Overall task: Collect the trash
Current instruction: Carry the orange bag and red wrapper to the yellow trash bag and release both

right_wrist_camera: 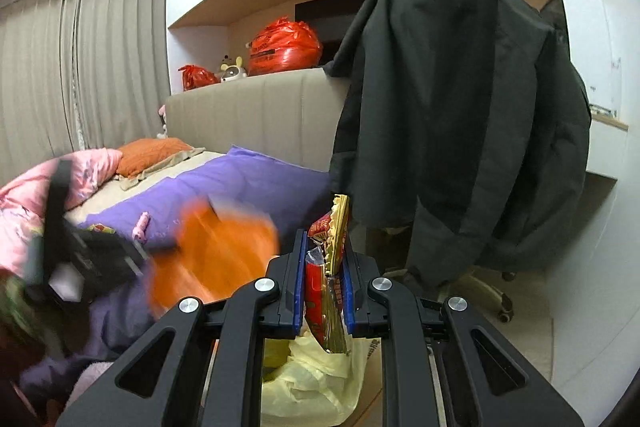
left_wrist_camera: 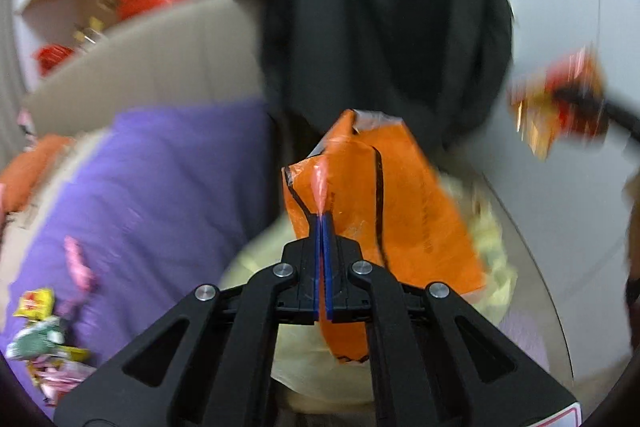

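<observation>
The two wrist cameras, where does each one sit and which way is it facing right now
Left wrist: on the left gripper, looking along its shut fingers, which pinch an orange bag, over a yellowish bag toward the purple bedspread.
Right wrist: on the right gripper, whose fingers grip a red-and-gold wrapper, facing the black coat.
Shared: bed, coat, orange bag, wrapper, yellowish bag; each shows the other gripper.

Even, fairly bright indoor light with soft shadows. The left wrist view is smeared by motion blur throughout. The right wrist view is sharp except the blurred orange bag (right_wrist_camera: 212, 251). Fisheye bending and dark corners mark both.
</observation>
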Available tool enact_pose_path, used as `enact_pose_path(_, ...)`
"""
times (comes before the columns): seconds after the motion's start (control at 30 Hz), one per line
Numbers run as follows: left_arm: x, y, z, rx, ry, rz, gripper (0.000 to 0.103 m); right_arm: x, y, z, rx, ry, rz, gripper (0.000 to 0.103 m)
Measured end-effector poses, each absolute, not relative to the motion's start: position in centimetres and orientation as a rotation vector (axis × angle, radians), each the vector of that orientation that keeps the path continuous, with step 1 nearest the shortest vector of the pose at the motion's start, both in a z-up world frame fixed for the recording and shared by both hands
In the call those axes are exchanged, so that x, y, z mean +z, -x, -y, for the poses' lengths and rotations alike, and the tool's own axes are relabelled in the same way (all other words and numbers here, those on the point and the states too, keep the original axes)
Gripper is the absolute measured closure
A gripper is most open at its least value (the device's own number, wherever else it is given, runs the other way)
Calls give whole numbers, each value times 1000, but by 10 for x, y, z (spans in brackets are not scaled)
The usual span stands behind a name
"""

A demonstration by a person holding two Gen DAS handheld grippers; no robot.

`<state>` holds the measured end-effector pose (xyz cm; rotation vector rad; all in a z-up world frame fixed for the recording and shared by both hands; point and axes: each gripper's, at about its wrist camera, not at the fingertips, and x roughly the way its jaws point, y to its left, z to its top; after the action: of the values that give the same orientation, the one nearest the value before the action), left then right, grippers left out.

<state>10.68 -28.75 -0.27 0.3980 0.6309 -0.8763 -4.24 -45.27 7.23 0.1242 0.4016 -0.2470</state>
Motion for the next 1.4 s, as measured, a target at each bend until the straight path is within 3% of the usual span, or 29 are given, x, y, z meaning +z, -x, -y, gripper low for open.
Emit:
enact_pose_path(0.17,-59,-110,294,-877,-519,-737,102,59,14,456,-136,-172,-427,87)
enact_pose_path(0.4,-63,-129,277,-903,-422,-809,102,-24,-69,428,20,-203,-667,87)
enact_pose_path(0.57,-72,-130,285,-919,-456,-812,102,-57,-81,420,1,-172,-772,87)
enact_pose_path(1.07,-85,-136,288,-923,-425,-830,101,-75,-77,422,-39,-142,-885,87)
enact_pose_path(1.2,-74,-142,277,-945,-341,-852,99,-66,-71,423,-60,-159,-843,77)
enact_pose_path(1.4,-50,-145,254,-914,-249,-829,79,-49,-57,416,-103,-117,-811,63)
